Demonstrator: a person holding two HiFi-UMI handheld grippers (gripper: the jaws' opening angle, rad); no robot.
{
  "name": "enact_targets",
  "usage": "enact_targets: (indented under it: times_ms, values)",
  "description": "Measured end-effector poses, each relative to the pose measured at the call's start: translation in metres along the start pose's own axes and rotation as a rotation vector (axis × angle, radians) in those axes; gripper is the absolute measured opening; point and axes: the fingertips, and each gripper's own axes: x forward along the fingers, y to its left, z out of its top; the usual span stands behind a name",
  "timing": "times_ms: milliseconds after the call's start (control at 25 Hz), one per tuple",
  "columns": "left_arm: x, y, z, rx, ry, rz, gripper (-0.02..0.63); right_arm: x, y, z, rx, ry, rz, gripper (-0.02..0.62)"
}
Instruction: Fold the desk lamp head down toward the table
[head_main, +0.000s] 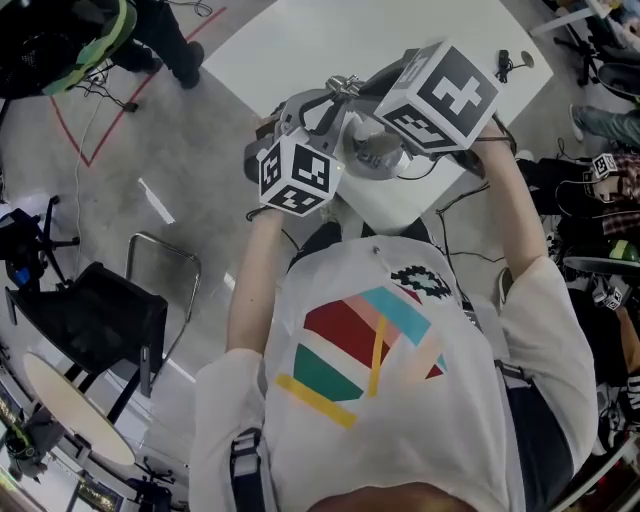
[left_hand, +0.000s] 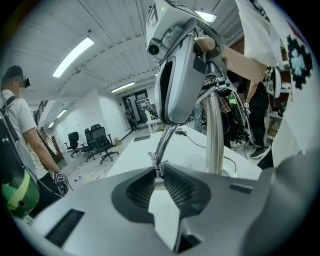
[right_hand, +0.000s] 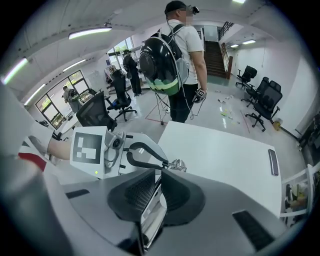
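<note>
The left gripper (left_hand: 159, 169) has its jaws closed on the chrome lamp arm (left_hand: 168, 140), above a white table (left_hand: 134, 156).

Ceiling strip lights (left_hand: 74, 56) give bright, even light; both gripper views bend strongly and darken at their edges.

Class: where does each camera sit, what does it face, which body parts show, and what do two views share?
Head view: on the head, facing steeply down at the table; shirt, arms.
Left gripper view: on the left tool, facing lamp post and right tool; right forearm.
Right gripper view: on the right tool, facing table and left tool; left forearm.
Shared: thin chrome rod, in both gripper views.
</note>
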Motion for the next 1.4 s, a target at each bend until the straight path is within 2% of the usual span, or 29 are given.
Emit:
enact_targets:
  times_ms: [240, 400, 440, 520, 600, 720, 800, 920, 1040, 1120, 1240, 1320, 1400]
  values:
    - [-0.003, -0.002, 0.002, -0.052, -0.049, -0.021, 0.086, -0.003, 0.002, -0.001, 0.014, -0.016, -0.005, 0.043]
    - [-0.007, 0.002, 0.002, -0.195, -0.134, -0.133, 0.086, -0.006, 0.003, 0.0, 0.029, -0.036, 0.013, 0.043]
    - [-0.011, 0.003, 0.002, -0.224, -0.161, -0.138, 0.086, -0.008, 0.004, 0.0, 0.032, -0.044, 0.012, 0.043]
    - [-0.021, 0.006, 0.004, -0.249, -0.218, -0.085, 0.086, -0.018, 0.004, 0.004, 0.041, -0.098, -0.01, 0.041]
    - [-0.036, 0.015, 0.013, -0.261, -0.276, -0.002, 0.085, -0.046, 0.002, 0.018, 0.081, -0.254, -0.008, 0.041]
    - [-0.065, 0.043, 0.041, -0.316, -0.369, 0.097, 0.084, -0.114, 0.002, 0.051, 0.192, -0.656, 0.074, 0.043]
    - [-0.087, 0.059, 0.072, -0.321, -0.421, 0.168, 0.084, -0.157, 0.002, 0.061, 0.234, -0.92, 0.071, 0.043]
    - [-0.117, 0.073, 0.124, -0.258, -0.492, 0.255, 0.084, -0.201, -0.007, 0.054, 0.286, -1.223, -0.071, 0.043]
    - [-0.143, 0.073, 0.169, -0.203, -0.579, 0.319, 0.084, -0.219, -0.009, 0.032, 0.354, -1.372, -0.258, 0.043]
    - [-0.158, 0.071, 0.192, -0.179, -0.629, 0.35, 0.084, -0.221, -0.002, 0.02, 0.348, -1.392, -0.361, 0.043]
    - [-0.168, 0.065, 0.21, -0.169, -0.67, 0.347, 0.084, -0.219, 0.009, 0.007, 0.293, -1.345, -0.492, 0.043]
    - [-0.165, 0.06, 0.214, -0.174, -0.674, 0.33, 0.084, -0.22, 0.011, 0.001, 0.278, -1.311, -0.543, 0.043]
    - [-0.159, 0.057, 0.217, -0.157, -0.663, 0.319, 0.084, -0.224, 0.012, -0.002, 0.282, -1.314, -0.546, 0.043]
